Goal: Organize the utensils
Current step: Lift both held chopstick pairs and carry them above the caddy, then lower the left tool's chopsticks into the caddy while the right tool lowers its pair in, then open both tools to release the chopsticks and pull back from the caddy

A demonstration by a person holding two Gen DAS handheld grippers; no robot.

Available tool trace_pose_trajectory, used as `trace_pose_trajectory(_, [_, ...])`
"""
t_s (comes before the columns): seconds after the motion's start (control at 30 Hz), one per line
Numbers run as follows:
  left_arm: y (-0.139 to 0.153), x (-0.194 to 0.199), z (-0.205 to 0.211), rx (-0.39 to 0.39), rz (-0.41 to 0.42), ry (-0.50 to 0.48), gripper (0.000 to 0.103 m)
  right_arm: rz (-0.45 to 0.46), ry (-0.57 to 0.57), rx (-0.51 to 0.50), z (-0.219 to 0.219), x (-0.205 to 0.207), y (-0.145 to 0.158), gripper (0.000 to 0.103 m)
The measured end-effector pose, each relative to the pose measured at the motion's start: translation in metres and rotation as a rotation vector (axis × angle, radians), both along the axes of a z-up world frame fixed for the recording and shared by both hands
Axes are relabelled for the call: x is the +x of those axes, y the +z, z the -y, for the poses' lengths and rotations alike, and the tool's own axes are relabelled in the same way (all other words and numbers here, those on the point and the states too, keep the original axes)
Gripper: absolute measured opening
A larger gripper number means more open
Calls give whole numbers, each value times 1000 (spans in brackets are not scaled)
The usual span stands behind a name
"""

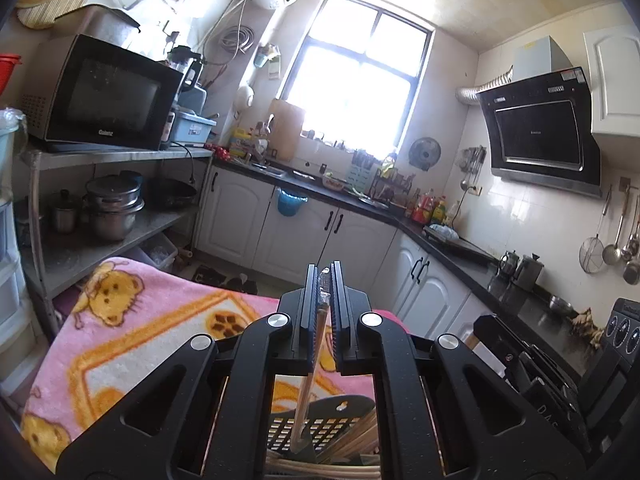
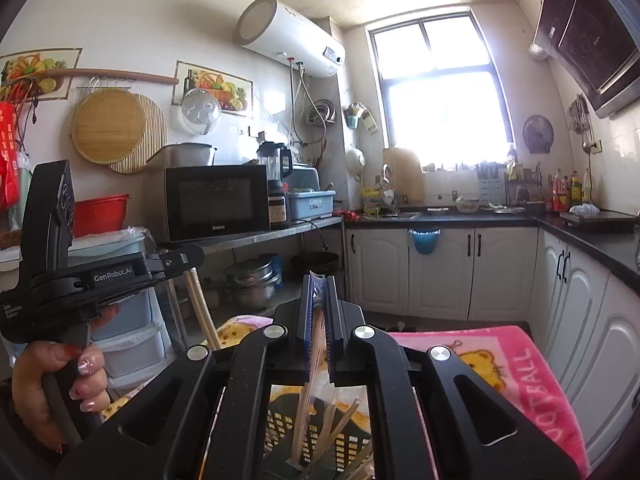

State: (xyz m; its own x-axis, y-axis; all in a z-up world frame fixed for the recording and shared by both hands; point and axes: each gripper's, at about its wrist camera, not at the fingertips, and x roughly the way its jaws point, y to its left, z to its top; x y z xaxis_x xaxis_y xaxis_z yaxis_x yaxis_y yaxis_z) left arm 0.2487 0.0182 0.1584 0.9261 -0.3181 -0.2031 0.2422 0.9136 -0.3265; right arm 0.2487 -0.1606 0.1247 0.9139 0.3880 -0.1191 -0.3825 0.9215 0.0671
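My left gripper (image 1: 325, 276) is shut on a wooden chopstick (image 1: 306, 392) with a dark patterned top. The chopstick hangs down into a black perforated utensil basket (image 1: 344, 424) that holds several more chopsticks. My right gripper (image 2: 320, 284) is shut on a clear plastic sleeve of chopsticks (image 2: 310, 392), which hangs down into the same basket (image 2: 344, 444). In the right wrist view the left gripper's body (image 2: 80, 276) is at the left, held by a hand, with a pair of chopsticks (image 2: 204, 312) below it.
The basket stands on a pink cartoon blanket (image 1: 132, 320), also in the right wrist view (image 2: 500, 364). A metal shelf with a microwave (image 1: 108, 96) and pots (image 1: 114, 208) is at the left. White cabinets (image 1: 300, 224) and a dark counter run along the back and right.
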Motion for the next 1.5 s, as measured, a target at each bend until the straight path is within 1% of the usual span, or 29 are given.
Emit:
trace_pose_trajectory(0.43, [-42,9,12,31,-69,-24,3,-46,-13,-11,-8,7,-26,6])
trace_pose_trajectory(0.67, [-54,8,14,37,-100,-44,3,-74,-9,-29,-12,5,-36,6])
trace_pose_trajectory(0.7, [-55,7,14,37,-103,-47,3,-86,-13,-29,-11,6,-38,7])
trace_pose_trajectory(0.8, [-57,4,14,37,-116,-58,5,-106,-15,-19,-5,4,-42,13])
trace_pose_trajectory(0.9, [-58,0,14,45,-124,-66,12,-118,-21,-24,-1,1,-43,13])
trace_pose_trajectory(0.97, [-59,-5,13,47,-131,-71,20,-123,-20,-23,3,-2,-44,13])
trace_pose_trajectory(1.0, [-59,-7,13,48,-133,-71,22,-126,-22,-25,4,-3,-44,14])
trace_pose_trajectory(1.1, [-60,-14,11,45,-142,-79,28,-142,-24,-34,9,-8,-46,16])
trace_pose_trajectory(1.17, [-60,-20,10,44,-145,-84,35,-157,-28,-40,12,-13,-48,18])
trace_pose_trajectory(1.3, [-60,-32,8,42,-147,-90,42,-176,-27,-58,14,-21,-50,21])
trace_pose_trajectory(1.37, [-60,-37,7,41,-151,-91,49,-180,-27,-60,15,-25,-51,23])
trace_pose_trajectory(1.5, [-63,-48,7,48,-155,-96,57,-192,-25,-64,19,-33,-54,27])
